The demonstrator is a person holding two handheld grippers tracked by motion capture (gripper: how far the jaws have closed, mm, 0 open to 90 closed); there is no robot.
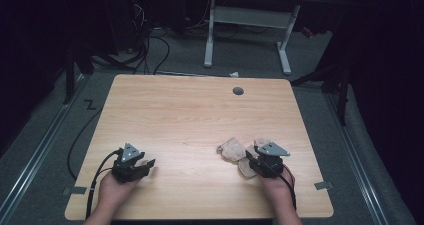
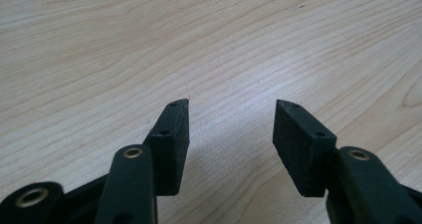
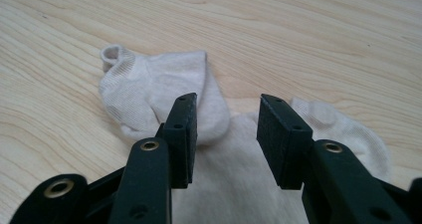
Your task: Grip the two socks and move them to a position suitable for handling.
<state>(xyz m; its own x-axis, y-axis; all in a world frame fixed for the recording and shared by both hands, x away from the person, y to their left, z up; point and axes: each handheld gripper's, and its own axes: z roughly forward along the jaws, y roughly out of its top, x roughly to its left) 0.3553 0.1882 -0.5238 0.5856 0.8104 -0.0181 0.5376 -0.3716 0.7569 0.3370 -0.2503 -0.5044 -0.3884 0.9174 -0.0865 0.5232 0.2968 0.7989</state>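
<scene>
Two hands are being seen at the near edge of the high view, and each one is holding a black gripper. Under them the big wooden table (image 1: 200, 115) is lying flat, with a small grey round cap (image 1: 238, 90) set in it near the far side.

On the near left part of the table, the left gripper (image 1: 147, 165) is being held low by the left hand (image 1: 114, 187). In the left gripper view its jaws are being held wide apart, with nothing between them but bare wood.

On the near right part, the right gripper (image 1: 248, 156) is being held by the right hand (image 1: 276, 187). Its jaws are being held wide apart too, and nothing is being gripped.

Pale beige socks (image 3: 164, 92) are lying bunched on the table, right at the tips of the right gripper. In the right gripper view one sock is being seen just past the left jaw, and more pale cloth is lying under and between both jaws. Whether the jaws are touching the cloth cannot be told.
</scene>
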